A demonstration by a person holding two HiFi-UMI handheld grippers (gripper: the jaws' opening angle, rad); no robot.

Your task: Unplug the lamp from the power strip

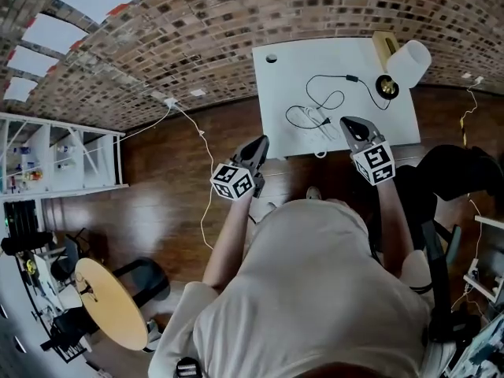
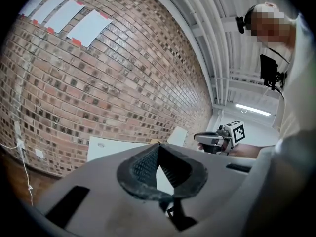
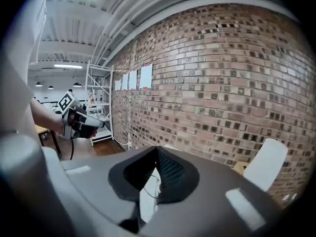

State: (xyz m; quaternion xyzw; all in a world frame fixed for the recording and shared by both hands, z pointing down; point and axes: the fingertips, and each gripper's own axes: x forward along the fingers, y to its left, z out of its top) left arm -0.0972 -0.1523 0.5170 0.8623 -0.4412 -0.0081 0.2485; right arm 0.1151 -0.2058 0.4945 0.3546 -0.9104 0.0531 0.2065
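A white table (image 1: 276, 77) stands against the brick wall. On it are a lamp with a white shade (image 1: 409, 61) and a round dark base (image 1: 387, 87). Its black cord (image 1: 331, 99) loops across the tabletop to a white power strip (image 1: 316, 120), where a dark plug (image 1: 326, 121) sits. My right gripper (image 1: 347, 122) is shut and empty, held in the air over the table's near edge close to the strip. My left gripper (image 1: 261, 142) is shut and empty, just off the table's near left corner. Both gripper views look at the wall past shut jaws.
White shelving (image 1: 63, 156) stands at the left. A white cable (image 1: 206, 187) trails over the wooden floor from a wall socket (image 1: 170, 101). A dark chair (image 1: 453, 179) is at my right, and a round yellow table (image 1: 110, 302) is behind me on the left.
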